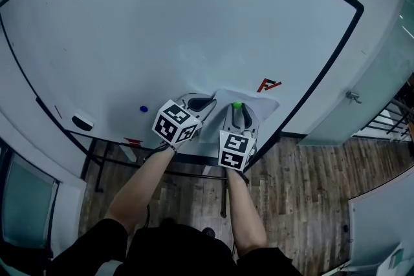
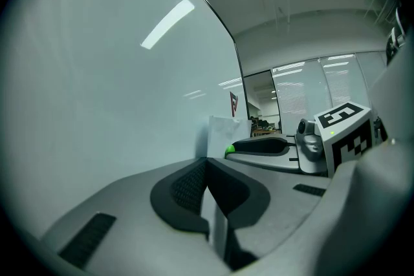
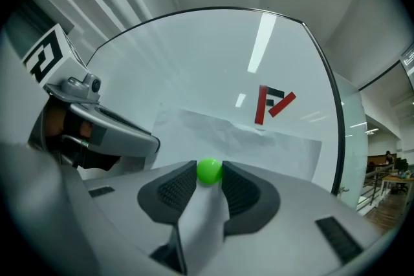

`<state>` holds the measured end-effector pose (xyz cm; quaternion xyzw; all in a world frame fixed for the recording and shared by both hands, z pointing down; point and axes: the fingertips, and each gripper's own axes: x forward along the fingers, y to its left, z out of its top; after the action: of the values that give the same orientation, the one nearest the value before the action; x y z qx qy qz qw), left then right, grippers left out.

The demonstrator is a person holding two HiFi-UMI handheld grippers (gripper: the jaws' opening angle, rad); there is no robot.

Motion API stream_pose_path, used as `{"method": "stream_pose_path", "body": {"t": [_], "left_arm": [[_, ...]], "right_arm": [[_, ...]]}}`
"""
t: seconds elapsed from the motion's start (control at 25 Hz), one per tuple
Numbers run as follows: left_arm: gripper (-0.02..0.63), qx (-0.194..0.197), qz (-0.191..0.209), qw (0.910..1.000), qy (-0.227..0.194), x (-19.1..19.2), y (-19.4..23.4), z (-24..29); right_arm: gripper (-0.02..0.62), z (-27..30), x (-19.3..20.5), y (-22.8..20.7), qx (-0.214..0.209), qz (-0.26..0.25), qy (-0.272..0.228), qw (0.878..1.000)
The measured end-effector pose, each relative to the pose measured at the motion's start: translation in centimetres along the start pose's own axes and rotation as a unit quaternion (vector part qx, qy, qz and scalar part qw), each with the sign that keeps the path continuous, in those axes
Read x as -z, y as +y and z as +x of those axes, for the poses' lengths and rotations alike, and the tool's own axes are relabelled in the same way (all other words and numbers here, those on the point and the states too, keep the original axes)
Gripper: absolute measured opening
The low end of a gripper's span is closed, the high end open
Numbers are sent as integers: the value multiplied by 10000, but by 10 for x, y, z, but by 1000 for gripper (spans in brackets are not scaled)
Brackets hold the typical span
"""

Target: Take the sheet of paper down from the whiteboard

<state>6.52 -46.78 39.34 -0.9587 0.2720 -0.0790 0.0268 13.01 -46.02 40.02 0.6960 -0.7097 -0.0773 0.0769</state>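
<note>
the sheet of paper is hanging low on the right part of the whiteboard, and a green magnet is pinning it there near the middle of its width. the right claw is pointing level at the board and standing wide around that magnet, with the pads meeting the ball on both sides. it is gripping the one thing that fastens the sheet. the left claw is closing narrow at the sheet's left edge and seems to be pinching the paper. that is probably so the sheet is not dropping or sliding once the magnet comes away.

the sheet is looking a little rumpled along its top in the right gripper view, so it is likely lying loose against the board away from the magnet.

as for room, the two claws are working just beside each other with little space between them. the sheet's right corner is lying near the board's black frame, and a red mark is sitting just above the top edge. a blue dot and an eraser are lying well apart to the left. straight back off the board, toward the person, nothing is standing in the way, so that is looking like the easy direction for pulling.
</note>
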Motion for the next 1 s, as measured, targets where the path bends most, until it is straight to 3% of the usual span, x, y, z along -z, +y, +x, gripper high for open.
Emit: {"method": "stream_pose_path", "body": {"t": [0.56, 1.0], "left_arm": [[20, -145, -320, 9994, -74, 6, 0, -1], [20, -599, -458, 9971, -38, 7, 1, 0]], "right_arm": [[132, 1, 0, -1, -102, -120, 43, 9999], [133, -1, 0, -2, -405, 387, -50, 9984]]}}
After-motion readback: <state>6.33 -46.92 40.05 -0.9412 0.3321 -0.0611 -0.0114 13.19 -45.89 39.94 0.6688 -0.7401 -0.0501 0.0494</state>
